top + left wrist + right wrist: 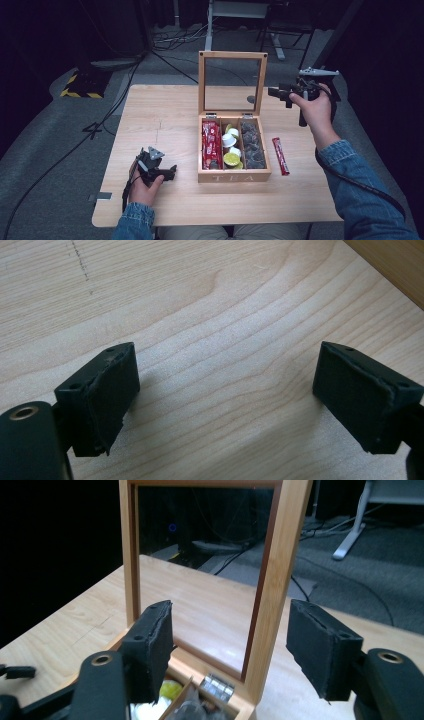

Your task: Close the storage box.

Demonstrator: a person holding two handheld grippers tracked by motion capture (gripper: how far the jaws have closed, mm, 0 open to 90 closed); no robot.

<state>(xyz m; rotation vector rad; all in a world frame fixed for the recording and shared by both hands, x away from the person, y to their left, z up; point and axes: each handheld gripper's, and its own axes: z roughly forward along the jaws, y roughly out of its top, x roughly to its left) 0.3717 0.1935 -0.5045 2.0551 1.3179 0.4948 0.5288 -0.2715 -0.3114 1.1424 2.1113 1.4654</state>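
The right gripper's (276, 93) fingers (150, 645) stand spread with nothing between the pads; in the right gripper view the glass lid's (233, 80) wooden side rail rises in the gap beyond them, untouched. The right hand (316, 107) is held up in the air beside the lid, past the right rear corner of the tea box (234, 176), the gripper pointing level towards the lid's edge and the forearm in a denim sleeve reaching in from the lower right.

The left gripper (171, 172) rests low over the wooden table (165, 112), left of the box, its fingers (107, 390) wide apart over bare wood, holding nothing. The left hand (145, 187) grips it from below.

The box stands open at the table's middle, lid upright on its hinges. Its left compartment holds red sachets (211, 145), the middle one round yellow and white capsules (231, 150), the right one dark wrapped pieces (252, 145). One more red sachet (280, 156) lies on the table just right of the box
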